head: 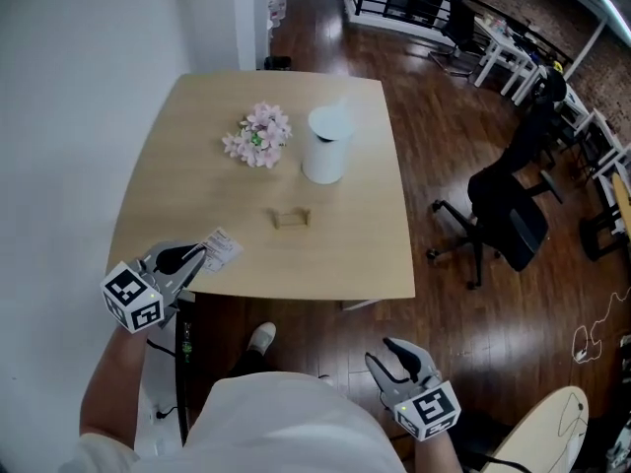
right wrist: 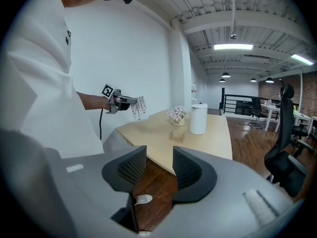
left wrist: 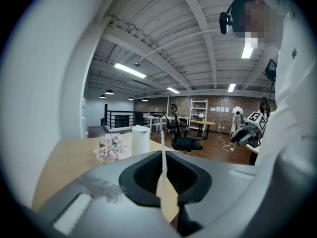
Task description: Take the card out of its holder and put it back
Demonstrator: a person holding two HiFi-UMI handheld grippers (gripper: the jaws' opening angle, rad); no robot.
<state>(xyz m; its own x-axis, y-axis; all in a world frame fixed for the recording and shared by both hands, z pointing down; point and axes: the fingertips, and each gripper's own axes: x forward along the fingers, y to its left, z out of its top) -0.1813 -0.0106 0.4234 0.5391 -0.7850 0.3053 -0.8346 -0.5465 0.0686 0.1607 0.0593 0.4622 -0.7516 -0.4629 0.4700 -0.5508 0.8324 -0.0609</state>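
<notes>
The wood table [head: 375, 254] carries a white canister [head: 326, 146] and pink flowers [head: 257, 136] at its far part. The R gripper [head: 391, 355] hangs off the near edge w/ fingers apart. The L gripper [head: 192, 256], at the near-left corner, has its fingers clamped on the card [head: 221, 248], well apart from the small holder [head: 291, 219] near the table's middle.

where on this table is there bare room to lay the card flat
Bare: the near right of the table, from the card holder to the front edge, and the left side beside the flowers. Crowded: the far middle, where flowers and white canister stand close, and the near left corner, under the left gripper and card.
</notes>
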